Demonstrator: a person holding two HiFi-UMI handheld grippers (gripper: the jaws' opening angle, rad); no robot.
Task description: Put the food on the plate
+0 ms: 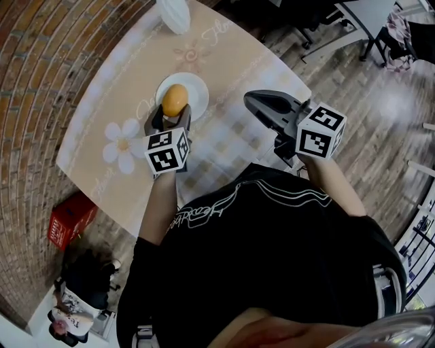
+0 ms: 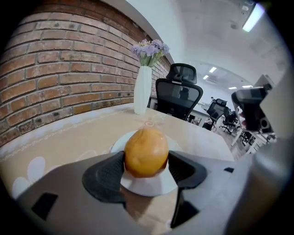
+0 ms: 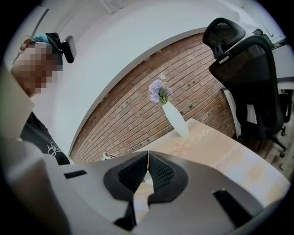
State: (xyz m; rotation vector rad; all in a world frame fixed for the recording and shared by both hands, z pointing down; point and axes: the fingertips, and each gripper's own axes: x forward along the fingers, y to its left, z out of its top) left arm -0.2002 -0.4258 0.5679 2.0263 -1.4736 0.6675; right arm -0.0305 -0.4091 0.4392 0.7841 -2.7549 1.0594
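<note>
An orange, egg-shaped piece of food (image 1: 175,100) (image 2: 146,152) is held over the near rim of a small white plate (image 1: 198,90) (image 2: 151,184) on the table. My left gripper (image 1: 172,116) (image 2: 146,167) is shut on the food, its dark pads pressing both sides. My right gripper (image 1: 262,103) (image 3: 147,169) hovers to the right of the plate above the table edge, shut with nothing between its pads.
The round table (image 1: 109,95) has a beige floral cloth. A white vase (image 1: 174,13) (image 2: 142,90) (image 3: 176,119) with purple flowers stands at its far side. A brick wall lies left, a black office chair (image 3: 250,78) (image 2: 177,96) beyond. A red box (image 1: 68,219) sits on the floor.
</note>
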